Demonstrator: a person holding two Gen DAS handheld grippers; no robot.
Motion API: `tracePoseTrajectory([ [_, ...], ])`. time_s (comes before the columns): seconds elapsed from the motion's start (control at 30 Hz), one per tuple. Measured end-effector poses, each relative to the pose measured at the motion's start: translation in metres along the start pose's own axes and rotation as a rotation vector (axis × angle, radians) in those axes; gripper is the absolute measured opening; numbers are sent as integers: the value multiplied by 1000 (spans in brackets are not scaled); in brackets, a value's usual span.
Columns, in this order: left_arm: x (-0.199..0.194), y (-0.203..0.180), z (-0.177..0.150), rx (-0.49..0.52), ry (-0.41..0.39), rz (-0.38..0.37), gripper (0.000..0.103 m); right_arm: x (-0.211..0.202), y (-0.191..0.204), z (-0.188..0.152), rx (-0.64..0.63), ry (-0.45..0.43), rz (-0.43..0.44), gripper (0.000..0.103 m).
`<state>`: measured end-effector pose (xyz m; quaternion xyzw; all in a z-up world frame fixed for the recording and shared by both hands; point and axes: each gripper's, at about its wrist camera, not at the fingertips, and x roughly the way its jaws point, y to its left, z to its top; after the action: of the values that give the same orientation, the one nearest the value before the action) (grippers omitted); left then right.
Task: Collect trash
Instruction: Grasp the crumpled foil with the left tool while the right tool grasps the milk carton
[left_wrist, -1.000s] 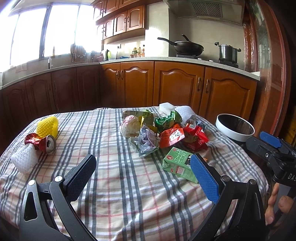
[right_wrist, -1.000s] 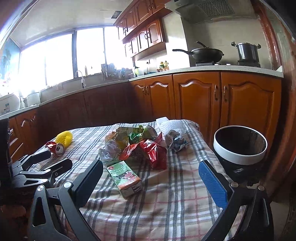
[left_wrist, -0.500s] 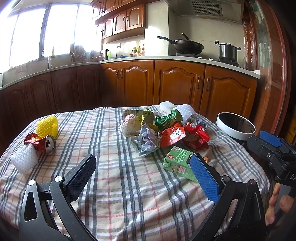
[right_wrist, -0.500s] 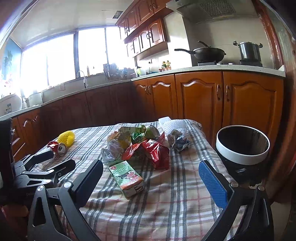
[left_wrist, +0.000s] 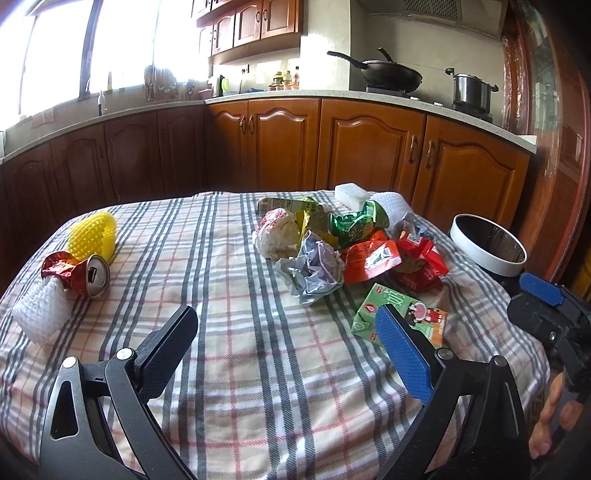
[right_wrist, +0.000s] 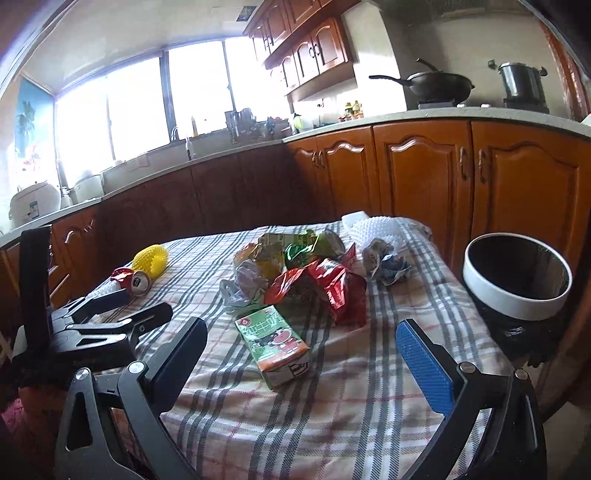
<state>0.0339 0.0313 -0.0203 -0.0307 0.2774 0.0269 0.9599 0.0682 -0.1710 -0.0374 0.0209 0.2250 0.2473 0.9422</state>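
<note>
On the far left of the checked tablecloth (left_wrist: 258, 369) you have a white foam sleeve (left_wrist: 38, 314), a crushed red can (left_wrist: 79, 271) touching it and a yellow foam net (left_wrist: 94, 236) just behind the can. Your left gripper (left_wrist: 286, 352) hovers over the near middle of the cloth, released, its fingers wide apart with nothing between them. Right of centre sits the heap of crumpled wrappers (left_wrist: 347, 243), with a green drink carton (right_wrist: 273, 343) lying flat just in front of it. Your right gripper (right_wrist: 301, 360) is likewise spread and empty, and the carton lies ahead between its fingers, apparently untouched. Beyond the table's right edge stands the white-rimmed bin (right_wrist: 517, 286), open at the top.
</note>
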Motion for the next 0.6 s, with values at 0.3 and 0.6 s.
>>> tracePoseTrajectory([
  [0.3,38,9,16,-8,102,-23,95,40,4,-5,-14,136,104,87],
  [0.6,88,9,36,-22,209,-94,95,78,10,-7,-78,260,142,80],
])
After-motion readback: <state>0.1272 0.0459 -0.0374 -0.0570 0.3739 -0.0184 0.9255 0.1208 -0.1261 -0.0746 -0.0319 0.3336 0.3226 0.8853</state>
